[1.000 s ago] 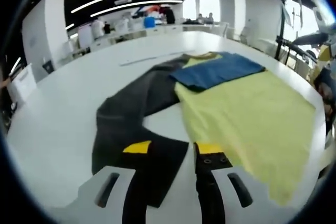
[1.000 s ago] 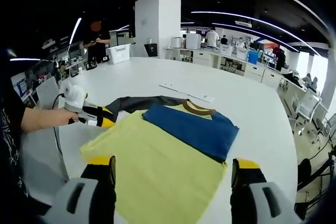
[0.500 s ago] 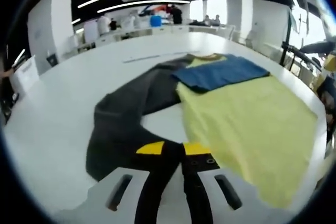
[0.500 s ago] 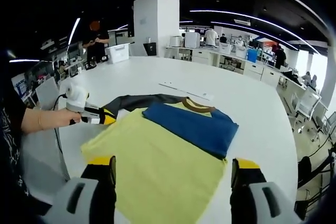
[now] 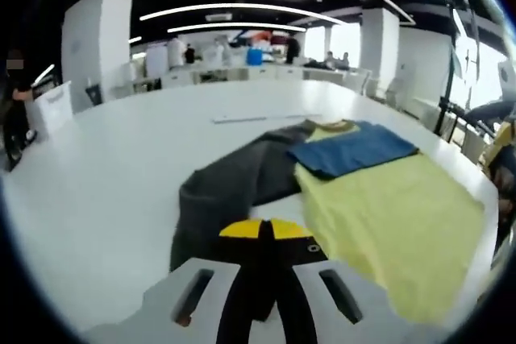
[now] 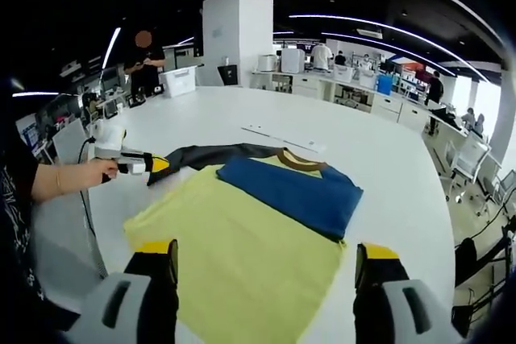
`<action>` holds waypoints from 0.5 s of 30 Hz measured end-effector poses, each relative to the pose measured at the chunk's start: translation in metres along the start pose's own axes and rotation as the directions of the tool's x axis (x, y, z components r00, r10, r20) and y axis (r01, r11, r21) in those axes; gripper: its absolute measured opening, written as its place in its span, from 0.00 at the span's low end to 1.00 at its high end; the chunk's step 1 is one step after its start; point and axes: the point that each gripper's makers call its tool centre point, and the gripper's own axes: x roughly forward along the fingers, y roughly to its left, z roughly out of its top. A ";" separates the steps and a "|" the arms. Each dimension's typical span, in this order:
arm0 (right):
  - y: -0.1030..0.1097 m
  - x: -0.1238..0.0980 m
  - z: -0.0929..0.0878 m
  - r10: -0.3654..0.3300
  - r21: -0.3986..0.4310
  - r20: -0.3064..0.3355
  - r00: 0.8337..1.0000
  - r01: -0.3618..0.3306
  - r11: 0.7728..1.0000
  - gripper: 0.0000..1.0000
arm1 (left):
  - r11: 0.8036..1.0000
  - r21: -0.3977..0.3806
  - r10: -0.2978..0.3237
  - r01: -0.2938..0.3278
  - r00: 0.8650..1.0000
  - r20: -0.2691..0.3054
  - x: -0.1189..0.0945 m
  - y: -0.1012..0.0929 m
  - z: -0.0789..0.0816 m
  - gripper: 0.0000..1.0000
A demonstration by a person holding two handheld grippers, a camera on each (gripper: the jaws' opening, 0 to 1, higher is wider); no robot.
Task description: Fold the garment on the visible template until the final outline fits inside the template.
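two grippers work a yellow t-shirt with a blue sleeve and a dark grey sleeve (image 6: 242,235) spread on the round white table (image 6: 379,159). at the shirt's left edge our left gripper (image 5: 263,230) is pinched closed on the dark grey sleeve (image 5: 230,191). our right gripper (image 6: 262,267) hangs wide apart over the yellow hem, holding nothing. bare tabletop rings the shirt on all sides we see.

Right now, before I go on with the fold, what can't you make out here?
- Dark grey sleeve: its end lies under the shut left hand-held gripper in the left gripper view; the grip isn't visible.
- Yellow garment: its near hem is cut off between the right hand-held gripper jaws.
- Template outline: not discernible on the white table.
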 end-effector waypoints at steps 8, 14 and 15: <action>0.005 0.000 -0.001 0.000 -0.014 -0.008 1.000 0.000 1.000 0.91 | 0.997 0.037 0.066 -0.067 0.997 0.048 -0.020 0.031 0.023 0.00; 0.006 -0.004 0.001 -0.003 -0.020 -0.004 1.000 0.003 1.000 0.91 | 0.990 0.014 0.142 -0.143 0.987 0.072 -0.036 0.064 0.032 0.00; 0.005 -0.005 0.000 -0.004 -0.020 -0.005 1.000 0.004 1.000 0.91 | 0.987 0.010 0.157 -0.158 0.985 0.072 -0.038 0.071 0.032 0.00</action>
